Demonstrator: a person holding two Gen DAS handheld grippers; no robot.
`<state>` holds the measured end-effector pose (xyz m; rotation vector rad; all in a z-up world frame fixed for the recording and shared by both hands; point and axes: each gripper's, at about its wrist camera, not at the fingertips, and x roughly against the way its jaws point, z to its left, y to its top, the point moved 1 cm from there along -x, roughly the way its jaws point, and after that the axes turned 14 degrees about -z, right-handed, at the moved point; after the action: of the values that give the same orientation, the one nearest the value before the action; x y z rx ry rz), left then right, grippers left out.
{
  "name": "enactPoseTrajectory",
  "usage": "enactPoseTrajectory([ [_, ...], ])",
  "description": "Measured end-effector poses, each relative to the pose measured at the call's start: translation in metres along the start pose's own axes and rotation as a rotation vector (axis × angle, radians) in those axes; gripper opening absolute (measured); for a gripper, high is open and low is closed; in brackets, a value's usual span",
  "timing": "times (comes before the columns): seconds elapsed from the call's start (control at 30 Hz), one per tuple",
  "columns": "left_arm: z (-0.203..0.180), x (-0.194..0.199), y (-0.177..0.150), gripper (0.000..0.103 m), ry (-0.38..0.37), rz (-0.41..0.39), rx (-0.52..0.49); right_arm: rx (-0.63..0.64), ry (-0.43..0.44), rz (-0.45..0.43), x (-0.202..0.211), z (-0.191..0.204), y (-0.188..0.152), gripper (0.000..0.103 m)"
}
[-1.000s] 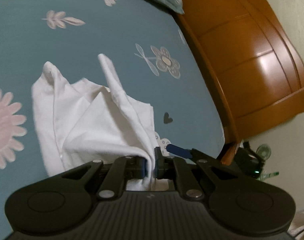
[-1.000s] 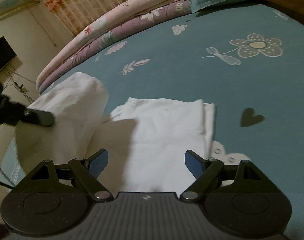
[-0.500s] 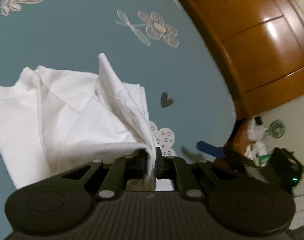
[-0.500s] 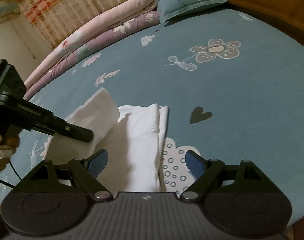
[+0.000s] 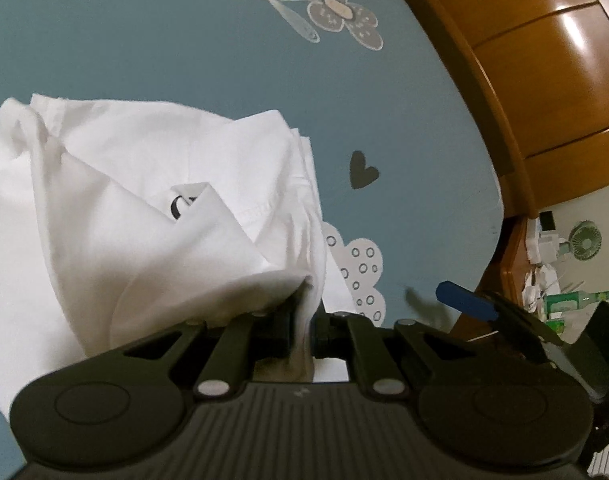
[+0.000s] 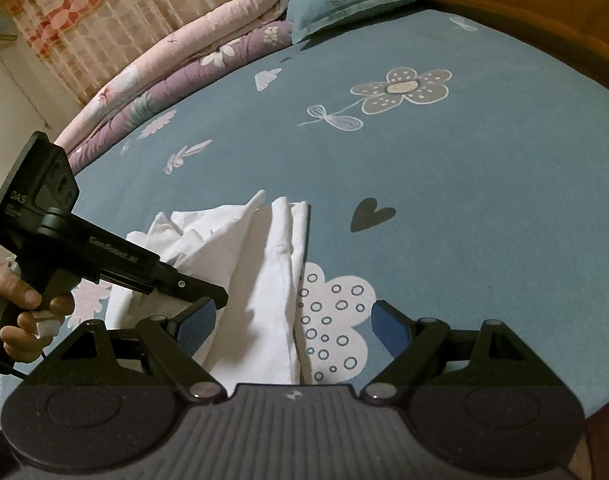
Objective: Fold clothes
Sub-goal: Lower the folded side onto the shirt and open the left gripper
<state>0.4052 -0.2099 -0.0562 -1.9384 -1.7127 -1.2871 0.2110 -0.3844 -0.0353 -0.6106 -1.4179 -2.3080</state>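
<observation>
White garment (image 5: 152, 208) — lifted a second earlier — lay bunched on the bed (image 6: 464, 208), left gripper (image 5: 304, 320) clamped on its edge, right gripper (image 6: 292, 320) apart; fold nearly laid.

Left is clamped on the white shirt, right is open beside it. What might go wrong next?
The left gripper pinches only a thin bunched edge of the white shirt, so it may slip out. The layers look rumpled, so the fold may set crooked. The open right gripper sits close and could snag the edge.
</observation>
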Motion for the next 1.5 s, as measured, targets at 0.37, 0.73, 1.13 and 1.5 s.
enactPoseTrajectory([
  [0.37, -0.018, 0.004, 0.005, 0.069, -0.099, 0.028, 0.050, 0.010, -0.046, -0.001, 0.007, 0.000, -0.005, 0.089],
  [0.73, -0.015, 0.037, 0.002, 0.074, -0.125, 0.086, 0.040, 0.003, -0.075, -0.021, 0.014, 0.008, -0.012, 0.089],
  [1.13, -0.041, 0.012, 0.001, 0.075, -0.258, 0.098, 0.019, 0.041, -0.177, -0.049, 0.038, 0.017, -0.021, 0.089],
  [1.5, -0.019, 0.066, -0.018, 0.076, -0.049, -0.089, -0.327, -0.002, -0.152, -0.050, 0.058, 0.036, -0.052, 0.071],
])
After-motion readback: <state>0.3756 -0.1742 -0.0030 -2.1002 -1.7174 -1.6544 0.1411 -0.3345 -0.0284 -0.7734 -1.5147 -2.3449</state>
